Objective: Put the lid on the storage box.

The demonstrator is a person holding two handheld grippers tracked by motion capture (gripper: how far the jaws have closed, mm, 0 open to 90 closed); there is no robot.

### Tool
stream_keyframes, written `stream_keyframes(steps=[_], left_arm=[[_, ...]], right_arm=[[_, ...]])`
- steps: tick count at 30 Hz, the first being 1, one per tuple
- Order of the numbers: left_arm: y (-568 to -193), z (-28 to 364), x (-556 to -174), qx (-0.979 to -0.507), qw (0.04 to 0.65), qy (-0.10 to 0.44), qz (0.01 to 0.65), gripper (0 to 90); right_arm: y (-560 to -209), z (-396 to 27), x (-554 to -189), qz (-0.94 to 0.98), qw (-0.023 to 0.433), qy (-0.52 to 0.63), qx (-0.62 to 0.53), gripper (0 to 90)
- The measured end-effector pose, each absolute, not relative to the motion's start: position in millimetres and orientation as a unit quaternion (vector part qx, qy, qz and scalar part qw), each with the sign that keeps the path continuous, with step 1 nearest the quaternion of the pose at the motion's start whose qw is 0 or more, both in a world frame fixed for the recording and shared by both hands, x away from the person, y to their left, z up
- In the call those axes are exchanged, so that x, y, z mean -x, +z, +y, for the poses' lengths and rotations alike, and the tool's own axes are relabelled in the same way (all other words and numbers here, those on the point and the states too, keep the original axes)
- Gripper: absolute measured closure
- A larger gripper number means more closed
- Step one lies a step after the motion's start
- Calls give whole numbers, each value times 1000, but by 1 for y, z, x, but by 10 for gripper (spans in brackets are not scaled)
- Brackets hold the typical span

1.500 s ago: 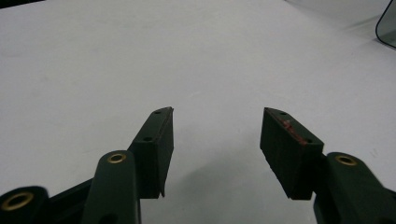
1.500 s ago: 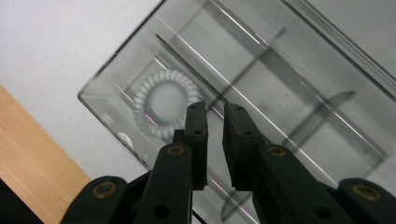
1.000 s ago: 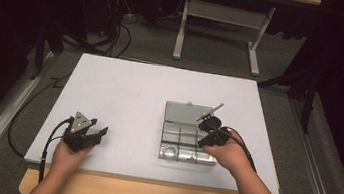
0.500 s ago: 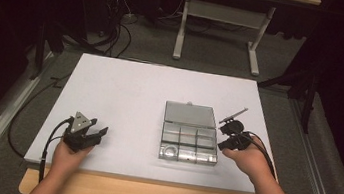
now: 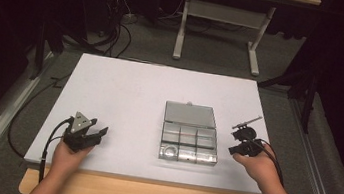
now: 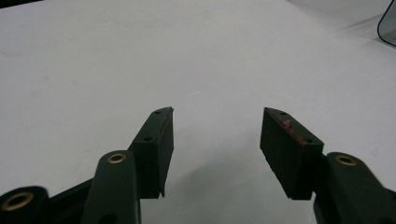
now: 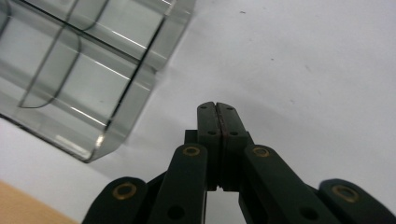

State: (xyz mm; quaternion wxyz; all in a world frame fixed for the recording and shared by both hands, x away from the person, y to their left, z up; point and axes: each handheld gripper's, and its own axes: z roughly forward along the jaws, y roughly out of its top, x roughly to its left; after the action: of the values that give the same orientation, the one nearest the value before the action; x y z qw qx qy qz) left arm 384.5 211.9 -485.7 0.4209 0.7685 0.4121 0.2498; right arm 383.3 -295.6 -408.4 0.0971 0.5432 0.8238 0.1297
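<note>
Clear plastic box [image 5: 189,133] lying open mid-surface [image 5: 125,91]; looking light, rigid, slippery – gripping thin wall best. Right tongs [image 5: 238,142] staying shut, empty, beside box; left tongs [image 5: 97,133] gaping, empty, well apart

The white counter [image 5: 124,96] lies bare across its left and far parts; the clear plastic compartment box [image 5: 188,139] (lid open) blocks the near middle-right.
</note>
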Motion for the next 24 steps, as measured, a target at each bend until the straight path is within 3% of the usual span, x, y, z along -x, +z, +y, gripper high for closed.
stream_keyframes(steps=[24], left_arm=[[-486, 211, -387, -768, 413, 248, 423, 452]], right_arm=[[-445, -315, -357, 767, 181, 250, -563, 883]])
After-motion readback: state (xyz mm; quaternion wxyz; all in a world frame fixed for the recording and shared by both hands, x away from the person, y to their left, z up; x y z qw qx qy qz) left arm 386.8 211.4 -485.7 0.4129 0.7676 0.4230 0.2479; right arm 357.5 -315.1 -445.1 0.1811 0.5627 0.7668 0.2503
